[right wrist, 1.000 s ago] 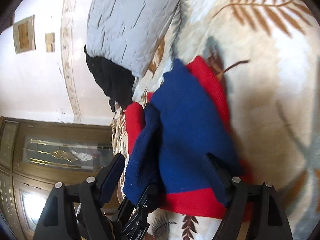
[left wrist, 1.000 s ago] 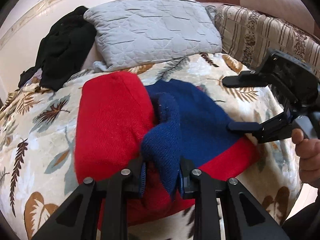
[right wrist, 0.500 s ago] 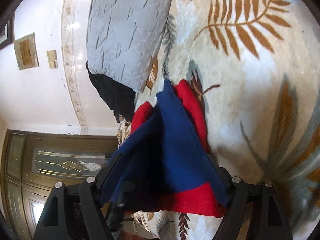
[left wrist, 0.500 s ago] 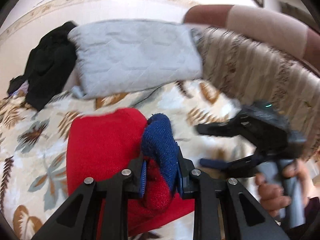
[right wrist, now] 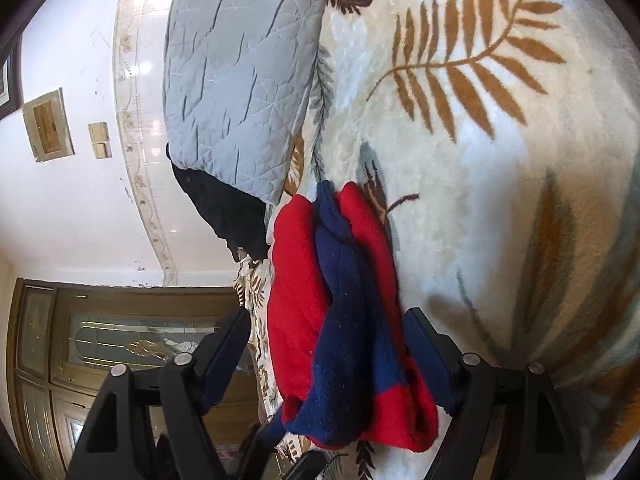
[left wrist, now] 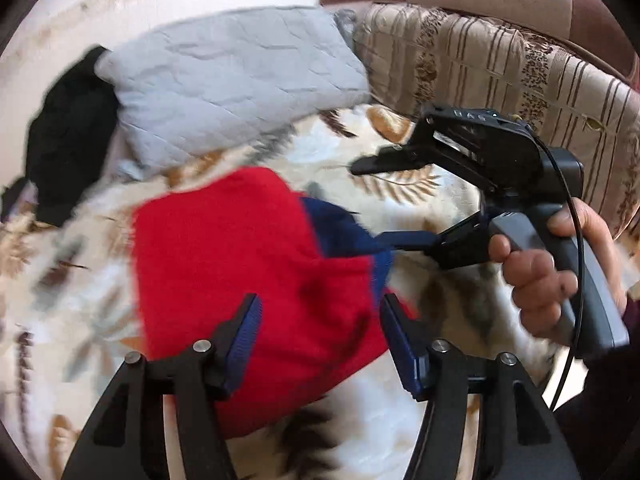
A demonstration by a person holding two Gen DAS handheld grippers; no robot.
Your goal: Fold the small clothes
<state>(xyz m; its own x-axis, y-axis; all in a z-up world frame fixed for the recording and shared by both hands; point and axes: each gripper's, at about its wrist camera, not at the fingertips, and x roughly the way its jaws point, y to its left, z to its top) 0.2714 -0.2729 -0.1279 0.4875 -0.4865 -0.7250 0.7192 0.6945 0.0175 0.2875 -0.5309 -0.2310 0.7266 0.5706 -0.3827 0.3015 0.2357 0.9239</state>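
Note:
A red and navy knitted garment (left wrist: pixel 240 264) lies folded on the leaf-patterned blanket (left wrist: pixel 80 280), red side up in the left wrist view. My left gripper (left wrist: pixel 322 320) hovers over its near edge. Its jaws are opening and the pads stand clear of the cloth. My right gripper (left wrist: pixel 384 200), held by a hand (left wrist: pixel 536 280), comes in from the right with its lower finger at the navy edge. In the right wrist view the garment (right wrist: pixel 340 320) sits between the wide jaws of the right gripper (right wrist: pixel 326 342), which are closing slightly. Only one finger is against the cloth.
A grey quilted pillow (left wrist: pixel 232 84) and a black cloth (left wrist: pixel 68 140) lie at the back of the bed. A striped cushion (left wrist: pixel 500 64) rises at the right. The right wrist view shows bare blanket (right wrist: pixel 480 200) past the garment and a wooden door (right wrist: pixel 100 340).
My left gripper has let go of the navy fold and spread its jaws. The navy part now lies mostly under the red. The right gripper stays wide around the garment.

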